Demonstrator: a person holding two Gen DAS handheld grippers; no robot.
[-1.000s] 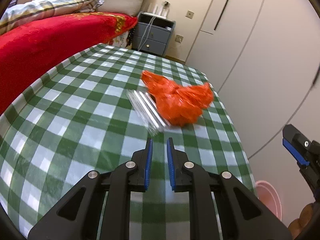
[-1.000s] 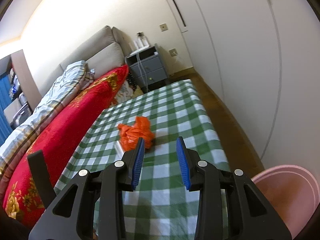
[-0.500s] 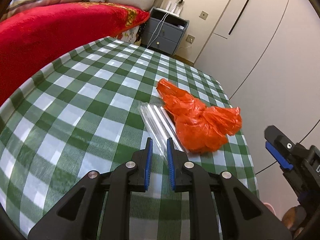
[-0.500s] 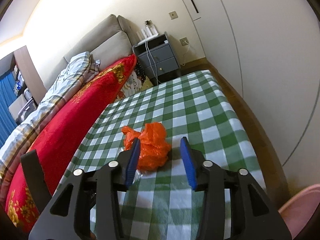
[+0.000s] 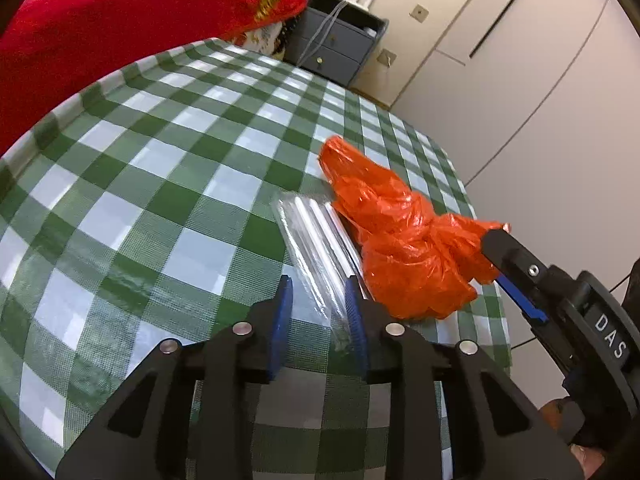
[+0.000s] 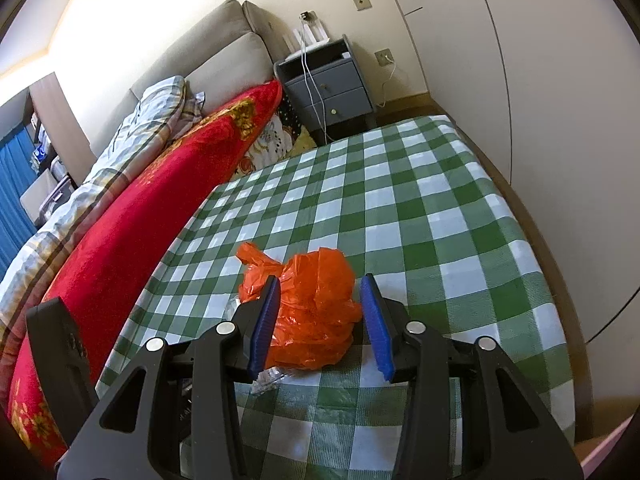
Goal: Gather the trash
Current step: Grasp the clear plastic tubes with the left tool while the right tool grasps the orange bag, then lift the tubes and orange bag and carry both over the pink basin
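A crumpled orange plastic bag (image 5: 404, 252) lies on the green checked tablecloth (image 5: 160, 168), with a clear plastic wrapper (image 5: 316, 248) against its left side. My left gripper (image 5: 318, 300) is open, its blue pads on either side of the wrapper's near end. My right gripper (image 6: 320, 312) is open and straddles the orange bag (image 6: 316, 312), pads close to both sides, not pressing it. A bit of the wrapper (image 6: 268, 380) shows under its left finger. The right gripper also shows in the left wrist view (image 5: 520, 280), touching the bag's right tip.
A bed with a red blanket (image 6: 140, 216) runs along the table's left side. A grey nightstand (image 6: 332, 88) stands beyond the far end, white wardrobe doors (image 5: 520, 60) to the right. A pink bin rim (image 6: 608, 452) sits below the table's near right corner.
Both grippers moved forward to the trash. The left jaws opened from nearly shut and now flank the wrapper. The right gripper came around the orange bag.
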